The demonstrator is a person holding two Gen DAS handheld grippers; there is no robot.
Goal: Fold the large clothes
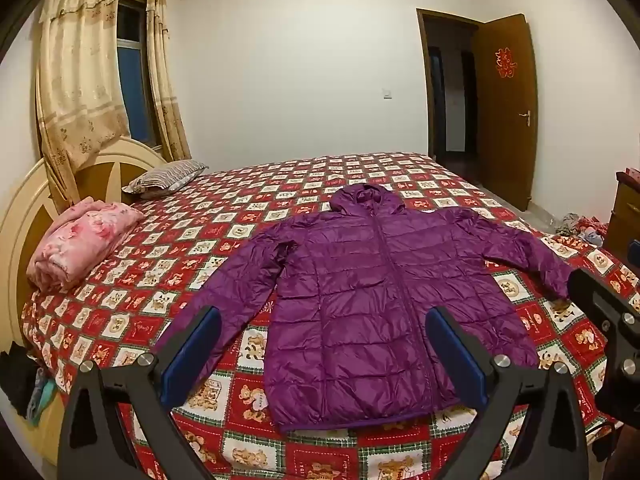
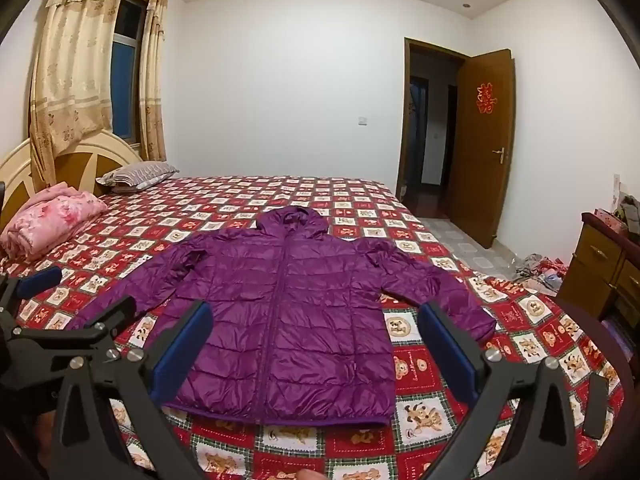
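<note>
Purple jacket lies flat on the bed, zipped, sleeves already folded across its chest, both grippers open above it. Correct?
Not quite. The jacket lies flat and zipped on the bed, and the left gripper and right gripper are open, but the sleeves are spread out sideways, not folded in; the right wrist view shows both.

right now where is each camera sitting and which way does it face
Left wrist: on the left gripper, above the bed's near edge, angled down at the purple jacket; its own open fingers show, plus the right gripper at the frame's right edge.
Right wrist: on the right gripper, same edge, facing the jacket; open fingers show, left gripper at the left.
Shared: jacket, bedspread, pink blanket, pillow, door.
</note>
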